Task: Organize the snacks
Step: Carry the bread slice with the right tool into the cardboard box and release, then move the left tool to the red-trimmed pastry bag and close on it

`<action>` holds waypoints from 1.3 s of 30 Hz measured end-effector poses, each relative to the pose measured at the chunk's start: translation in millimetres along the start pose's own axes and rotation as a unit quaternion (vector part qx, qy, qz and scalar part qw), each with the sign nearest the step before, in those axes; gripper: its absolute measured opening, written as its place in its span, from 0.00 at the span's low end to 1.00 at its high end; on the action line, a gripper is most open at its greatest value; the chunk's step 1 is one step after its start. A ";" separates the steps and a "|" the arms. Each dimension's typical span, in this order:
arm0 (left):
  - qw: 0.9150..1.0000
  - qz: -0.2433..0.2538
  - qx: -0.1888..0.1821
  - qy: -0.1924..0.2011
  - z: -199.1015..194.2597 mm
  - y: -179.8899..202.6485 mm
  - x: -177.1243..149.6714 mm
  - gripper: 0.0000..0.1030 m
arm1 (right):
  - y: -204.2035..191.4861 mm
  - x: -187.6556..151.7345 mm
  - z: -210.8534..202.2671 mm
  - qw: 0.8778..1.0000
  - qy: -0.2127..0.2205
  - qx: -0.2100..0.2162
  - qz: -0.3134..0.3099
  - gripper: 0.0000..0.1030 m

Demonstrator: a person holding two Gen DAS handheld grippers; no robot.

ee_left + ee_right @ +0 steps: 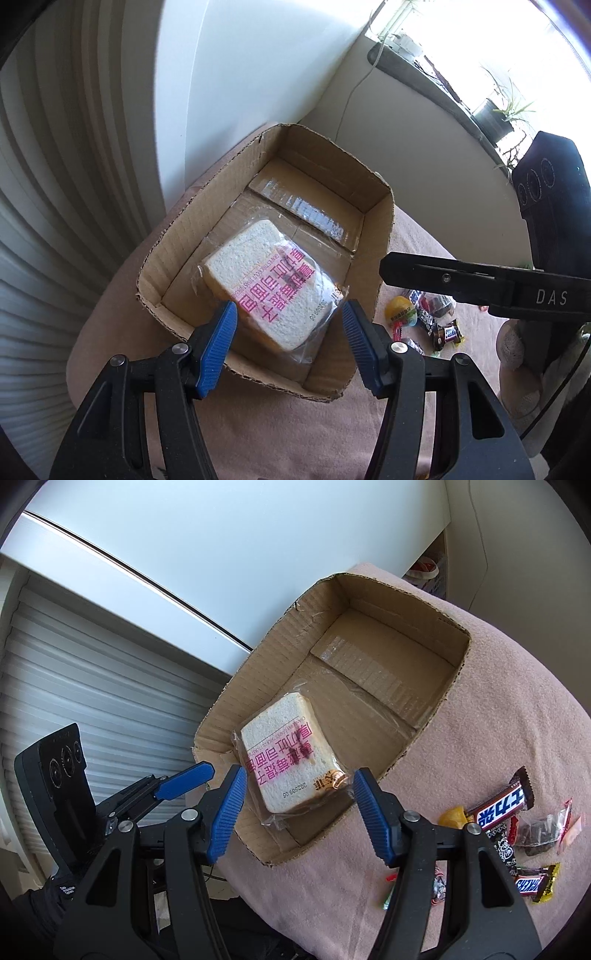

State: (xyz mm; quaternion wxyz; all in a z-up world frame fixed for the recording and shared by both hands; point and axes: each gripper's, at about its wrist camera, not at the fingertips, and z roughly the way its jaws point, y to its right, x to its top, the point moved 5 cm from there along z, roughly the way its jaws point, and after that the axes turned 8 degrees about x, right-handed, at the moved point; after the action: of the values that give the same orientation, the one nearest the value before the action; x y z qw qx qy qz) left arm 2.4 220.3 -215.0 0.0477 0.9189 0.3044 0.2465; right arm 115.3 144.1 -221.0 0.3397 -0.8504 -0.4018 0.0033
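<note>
A brown cardboard box (192, 240) (258, 686) stands open on a pink-covered table. A clear-wrapped slab of white bread with pink print (273, 284) (284, 757) lies flat in its near end. My left gripper (290, 325) hovers open over the box's near wall, blue pads either side of the bread and apart from it. My right gripper (299, 797) is open the same way above the bread. Loose snacks lie right of the box: a Snickers bar (502, 805), small candies (424, 321) (535, 882). One finger of the other gripper shows in each view.
The pink cloth (498, 701) drops off at a rounded edge near the box's left side. A white slatted shutter (92, 701) and white wall stand behind. A dark sill with potted plants (495, 114) runs at the far right.
</note>
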 end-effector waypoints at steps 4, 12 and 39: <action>0.999 0.039 0.008 0.012 -11.8 19.6 -7.0 0.57 | 9.9 -10.2 -23.6 1.000 0.017 -0.025 -0.005 0.62; 0.996 0.094 -0.003 0.004 -16.8 62.6 -31.4 0.59 | 42.1 -41.3 -74.9 0.993 0.052 -0.104 -0.009 0.62; 0.986 0.099 -0.063 -0.114 63.7 153.0 -89.0 0.65 | 141.6 -167.9 -85.0 0.985 0.011 -0.170 0.041 0.47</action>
State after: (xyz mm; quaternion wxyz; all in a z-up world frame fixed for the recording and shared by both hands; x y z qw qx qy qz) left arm 53.4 48.4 -272.0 0.1152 0.9618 0.1883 0.1621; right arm 121.8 -83.1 -282.7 0.1943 -0.9114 -0.3577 -0.0600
